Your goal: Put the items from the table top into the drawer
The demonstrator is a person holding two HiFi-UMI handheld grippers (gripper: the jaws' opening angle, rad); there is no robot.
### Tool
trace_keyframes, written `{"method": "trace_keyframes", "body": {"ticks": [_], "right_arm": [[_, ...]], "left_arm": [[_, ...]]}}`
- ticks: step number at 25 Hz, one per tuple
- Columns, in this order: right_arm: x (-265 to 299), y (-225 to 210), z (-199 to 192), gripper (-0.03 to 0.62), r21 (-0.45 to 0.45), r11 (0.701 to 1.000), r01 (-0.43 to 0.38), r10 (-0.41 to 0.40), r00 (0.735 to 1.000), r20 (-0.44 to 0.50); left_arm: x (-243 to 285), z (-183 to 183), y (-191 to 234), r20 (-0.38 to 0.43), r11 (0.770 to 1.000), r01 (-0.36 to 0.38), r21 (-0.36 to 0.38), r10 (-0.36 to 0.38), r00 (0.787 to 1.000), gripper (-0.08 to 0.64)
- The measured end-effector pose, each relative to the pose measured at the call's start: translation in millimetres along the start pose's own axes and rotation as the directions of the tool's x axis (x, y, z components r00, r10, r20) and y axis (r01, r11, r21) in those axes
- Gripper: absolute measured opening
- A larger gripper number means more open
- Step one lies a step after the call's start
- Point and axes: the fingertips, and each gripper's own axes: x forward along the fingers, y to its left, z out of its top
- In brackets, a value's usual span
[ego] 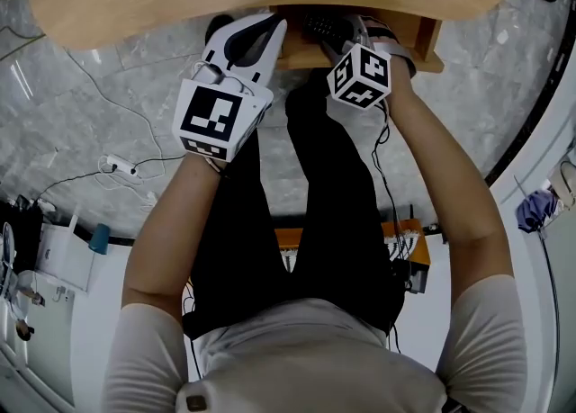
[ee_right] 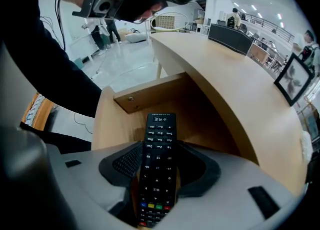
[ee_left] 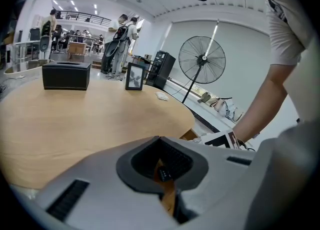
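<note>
Holding a remote point(ee_right: 159, 139) over the open drawer point(ee_right: 202, 124).
Pinching the black remote across its narrow sides, low on its length, in the right tool point(ee_right: 161, 161); left tool point(ee_left: 162, 166) pressed together on nothing, beside the drawer. Probably light, stiff, slick plastic: better gripped nearer mid-length, off the buttons. Only the drawer's end wall point(ee_right: 145, 95) and the tabletop point(ee_left: 75, 119) edge above to clear. Farther from the drawer, on the tabletop: black box point(ee_left: 66, 75), picture frame point(ee_left: 134, 77), white scrap point(ee_left: 162, 95).
</note>
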Motion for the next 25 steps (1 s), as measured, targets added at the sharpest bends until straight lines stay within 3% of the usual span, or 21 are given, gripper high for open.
{"method": "trace_keyframes", "body": {"ticks": [11, 25], "right_arm": [[24.4, -3.6, -11.7, 0.225, -0.001, 1.0, 0.006, -0.006, 0.999, -0.052], [9.9, -2.5, -6.8, 0.245, 0.002, 1.0, 0.025, -0.025, 0.997, -0.067]], "left_arm": [[-0.3, -12.2, 4.0, -0.013, 1.0, 0.0, -0.009, 0.0, 1.0, 0.009], [-13.0, -1.3, 4.7, -0.016, 1.0, 0.01, 0.005, -0.01, 1.0, 0.009]]}}
